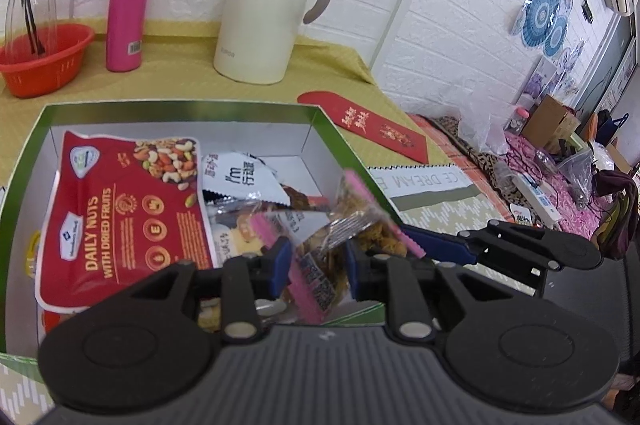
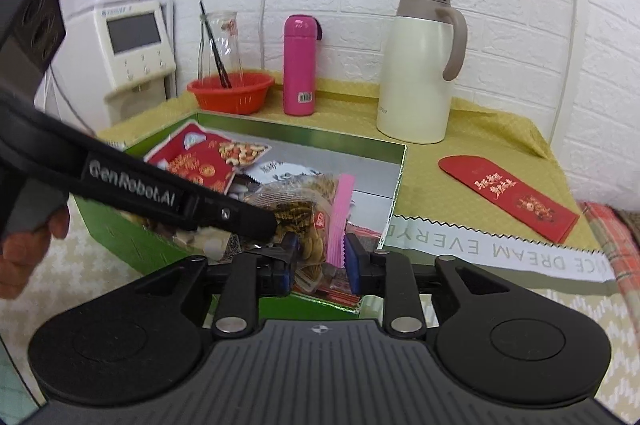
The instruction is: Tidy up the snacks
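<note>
Over the green box [image 1: 352, 161], pink-edged snack packet [image 1: 316, 281] between both grippers — left gripper [image 1: 318, 265] parted, right gripper [image 2: 322, 259] parted.

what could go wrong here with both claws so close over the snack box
1. Both claws crowd the clear pink-edged snack packet; the left claw and right claw may collide or tug it apart.
2. The packet sits at the green box front wall and could slip out onto the table.

Snack packets [image 1: 124, 209] in box [image 1: 180, 107]; jug [image 1: 266, 9], flask [image 1: 128, 9] behind, envelope [image 1: 364, 125] R.
</note>
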Demonstrator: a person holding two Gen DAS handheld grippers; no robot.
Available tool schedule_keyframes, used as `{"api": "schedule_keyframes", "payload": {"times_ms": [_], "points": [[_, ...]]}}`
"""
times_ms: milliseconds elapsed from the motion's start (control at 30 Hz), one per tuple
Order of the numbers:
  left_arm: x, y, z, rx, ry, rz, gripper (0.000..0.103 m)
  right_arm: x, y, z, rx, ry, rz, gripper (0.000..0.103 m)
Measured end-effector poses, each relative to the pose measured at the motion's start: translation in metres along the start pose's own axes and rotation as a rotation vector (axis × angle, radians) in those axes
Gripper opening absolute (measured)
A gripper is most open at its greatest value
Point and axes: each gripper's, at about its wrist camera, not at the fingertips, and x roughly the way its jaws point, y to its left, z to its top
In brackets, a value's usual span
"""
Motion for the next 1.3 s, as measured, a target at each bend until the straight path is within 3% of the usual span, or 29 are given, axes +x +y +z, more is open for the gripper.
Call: {"api": "schedule_keyframes", "payload": {"times_ms": [33,67,100,133,200,233,367,667,1067,1300], "points": [[-0.003,0.0,-0.001,-0.009,-0.025,0.01,0.07,0.0,0.002,-0.001,-0.023,-0.004,-0.006,0.059],[-0.008,0.0,-0.003,-0.018,-0.062,0.02,0.071,0.001,0.003,-0.003,-0.046,-0.006,-0.009,0.066],[-0.013,-0.001,-0.003,-0.016,-0.098,0.034,0.072,0.0,0.004,-0.004,-0.059,-0.02,-0.015,0.079],[-0.017,-0.002,-0.003,-0.011,-0.114,0.055,0.076,-0.002,0.004,-0.004,-0.063,-0.033,-0.005,0.1],[-0.021,-0.001,-0.001,-0.035,-0.119,0.116,0.084,-0.005,0.005,-0.003,-0.05,-0.057,-0.025,0.103],[-0.023,0.0,-0.001,-0.044,-0.122,0.132,0.096,-0.007,0.005,-0.002,-0.048,-0.063,-0.037,0.103],[-0.038,0.0,-0.006,-0.022,-0.18,0.198,0.096,-0.012,0.01,-0.003,-0.056,-0.039,-0.006,0.103],[-0.094,-0.007,-0.036,0.016,-0.219,0.32,0.096,-0.053,0.024,0.001,-0.016,-0.034,-0.024,0.103],[-0.16,-0.019,-0.102,0.016,-0.159,0.538,0.096,-0.122,0.045,-0.029,0.049,0.004,-0.044,0.103],[-0.167,-0.024,-0.126,0.023,-0.121,0.582,0.096,-0.128,0.052,-0.055,0.107,0.027,-0.043,0.103]]}}
